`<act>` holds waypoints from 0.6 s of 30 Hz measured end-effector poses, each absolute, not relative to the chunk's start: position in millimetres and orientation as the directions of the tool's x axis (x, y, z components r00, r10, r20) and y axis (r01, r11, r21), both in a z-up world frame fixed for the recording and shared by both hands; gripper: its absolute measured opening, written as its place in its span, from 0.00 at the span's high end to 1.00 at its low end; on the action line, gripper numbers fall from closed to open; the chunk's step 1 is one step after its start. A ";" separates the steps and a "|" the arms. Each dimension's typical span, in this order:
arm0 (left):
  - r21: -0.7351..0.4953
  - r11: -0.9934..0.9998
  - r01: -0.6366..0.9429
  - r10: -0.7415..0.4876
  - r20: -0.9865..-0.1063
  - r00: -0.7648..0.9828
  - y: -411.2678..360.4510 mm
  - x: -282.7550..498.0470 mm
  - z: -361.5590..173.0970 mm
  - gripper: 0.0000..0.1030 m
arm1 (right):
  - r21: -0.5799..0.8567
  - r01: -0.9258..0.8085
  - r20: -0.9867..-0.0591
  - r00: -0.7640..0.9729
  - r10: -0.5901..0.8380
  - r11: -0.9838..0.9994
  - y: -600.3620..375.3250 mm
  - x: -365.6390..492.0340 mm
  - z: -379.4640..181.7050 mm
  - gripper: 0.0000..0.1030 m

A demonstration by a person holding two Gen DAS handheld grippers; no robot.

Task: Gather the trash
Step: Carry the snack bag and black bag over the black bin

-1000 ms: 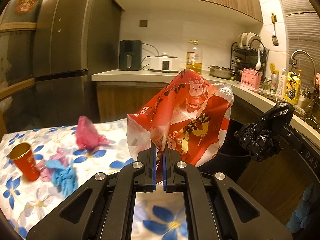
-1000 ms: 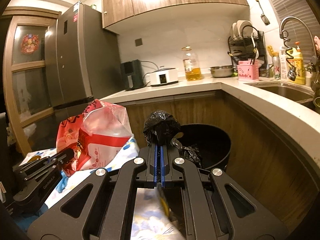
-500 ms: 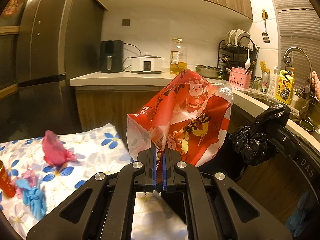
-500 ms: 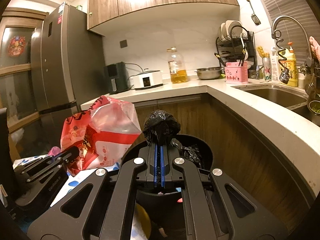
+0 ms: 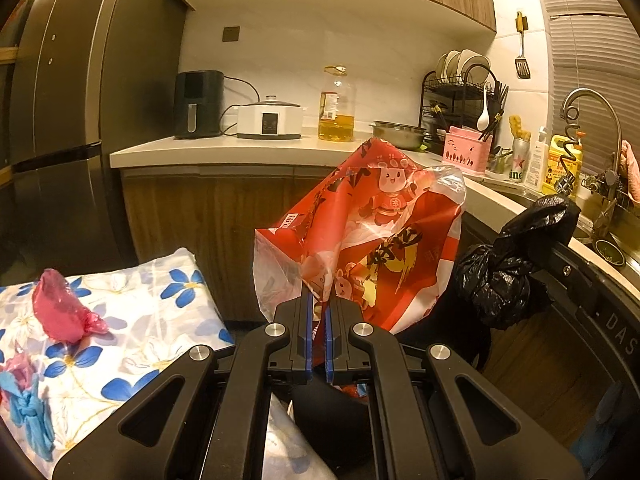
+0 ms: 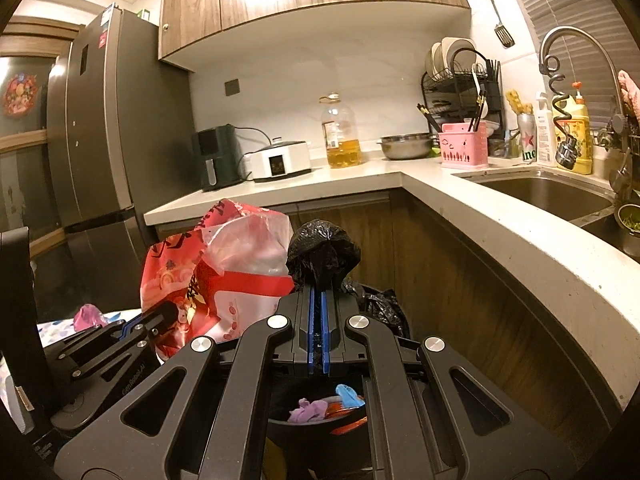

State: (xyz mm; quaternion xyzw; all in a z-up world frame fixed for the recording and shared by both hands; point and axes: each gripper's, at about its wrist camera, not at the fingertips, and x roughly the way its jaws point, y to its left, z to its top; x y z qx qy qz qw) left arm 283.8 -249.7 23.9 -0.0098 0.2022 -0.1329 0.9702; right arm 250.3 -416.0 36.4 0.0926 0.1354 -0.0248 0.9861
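While left tongs (image 5: 317, 322) pinch 1 red bag (image 5: 372, 240), right tongs (image 6: 318, 320) clamp 1 black bag (image 6: 322, 256) above 1 bin (image 6: 320, 426).

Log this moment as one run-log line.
left gripper: shut on red bag | right gripper: shut on black bag | both over bin | bin: scraps inside

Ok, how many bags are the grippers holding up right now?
2. The red bag is pinched in the left gripper, and the black bag in the right gripper, both by the bin. No others show.
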 end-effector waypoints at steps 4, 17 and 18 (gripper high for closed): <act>-0.084 0.961 0.265 -0.276 -0.392 0.877 -252.6 292.0 22.2 0.96 | 0.175 0.079 -0.277 0.960 -0.028 0.981 -415.7 256.9 34.1 0.97; -0.107 0.953 0.283 -0.302 -0.400 0.865 -258.0 307.6 13.2 0.94 | 0.189 0.076 -0.297 0.955 -0.017 0.979 -418.0 271.0 25.0 0.97; -0.110 0.953 0.283 -0.303 -0.403 0.864 -258.5 308.9 12.0 0.93 | 0.189 0.079 -0.301 0.953 -0.018 0.979 -418.5 272.1 24.2 0.97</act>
